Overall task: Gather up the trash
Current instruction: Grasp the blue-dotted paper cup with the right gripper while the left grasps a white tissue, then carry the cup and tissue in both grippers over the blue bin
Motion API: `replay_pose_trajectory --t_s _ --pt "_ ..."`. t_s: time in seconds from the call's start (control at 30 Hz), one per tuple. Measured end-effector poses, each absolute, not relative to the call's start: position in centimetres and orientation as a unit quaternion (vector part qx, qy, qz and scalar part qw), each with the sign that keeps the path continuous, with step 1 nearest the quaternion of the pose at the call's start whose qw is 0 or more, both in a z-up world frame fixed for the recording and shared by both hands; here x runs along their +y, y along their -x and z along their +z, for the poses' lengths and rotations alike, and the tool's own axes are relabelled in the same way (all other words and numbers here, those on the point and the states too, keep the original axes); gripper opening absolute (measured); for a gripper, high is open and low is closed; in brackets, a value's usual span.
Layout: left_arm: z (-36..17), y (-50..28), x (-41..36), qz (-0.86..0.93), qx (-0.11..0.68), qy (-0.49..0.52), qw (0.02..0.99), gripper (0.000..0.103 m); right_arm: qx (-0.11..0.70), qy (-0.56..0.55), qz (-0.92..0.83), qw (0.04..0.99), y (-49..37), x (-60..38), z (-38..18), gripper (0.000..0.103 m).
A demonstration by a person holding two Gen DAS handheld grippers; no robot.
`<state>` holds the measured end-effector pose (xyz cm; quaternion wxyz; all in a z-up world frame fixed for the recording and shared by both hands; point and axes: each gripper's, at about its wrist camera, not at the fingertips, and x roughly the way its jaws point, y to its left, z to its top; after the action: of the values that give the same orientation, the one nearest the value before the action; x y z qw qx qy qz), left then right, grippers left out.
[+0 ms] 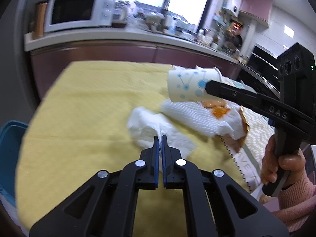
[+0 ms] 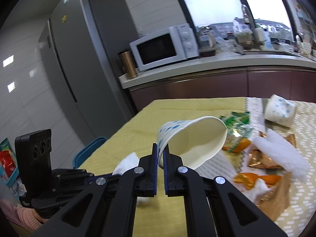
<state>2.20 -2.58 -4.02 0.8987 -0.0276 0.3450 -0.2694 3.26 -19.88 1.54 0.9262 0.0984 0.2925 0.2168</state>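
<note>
Over a yellow-clothed desk, the left hand-held gripper pinches a crumpled white tissue, while the right hand-held gripper clamps a paper cup's rim, lifted clear.

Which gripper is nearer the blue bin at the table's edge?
Left. The left gripper, pinching a white tissue, is on the blue bin side; the right gripper, holding the paper cup, is farther across.

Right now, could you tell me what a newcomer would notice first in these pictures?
Probably the blue-dotted paper cup, lifted on its side above the yellow tablecloth, its rim pinched in the right gripper. Next, the left gripper shut on a crumpled white tissue, with wrappers and orange peel littered alongside.
</note>
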Motion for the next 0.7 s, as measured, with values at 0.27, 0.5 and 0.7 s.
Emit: replay_pose_trajectory --t_s 0.27,0.5,0.7 --pt "-1.9 -1.1 6.6 -0.177 0.321 0.051 0.929 0.003 0.301 -0.065 0.311 0.899 -5.5 -12.3 2.3 0.004" --pt "-1.7 -0.5 16.3 -0.085 0.312 0.091 0.942 0.003 0.320 -0.039 0.382 0.866 -8.1 -4.4 1.8 0.004" --pt "-3.2 -1.1 22.2 -0.031 0.326 0.112 0.938 0.003 0.350 -0.008 0.422 0.836 -10.3 2.0 1.0 0.004"
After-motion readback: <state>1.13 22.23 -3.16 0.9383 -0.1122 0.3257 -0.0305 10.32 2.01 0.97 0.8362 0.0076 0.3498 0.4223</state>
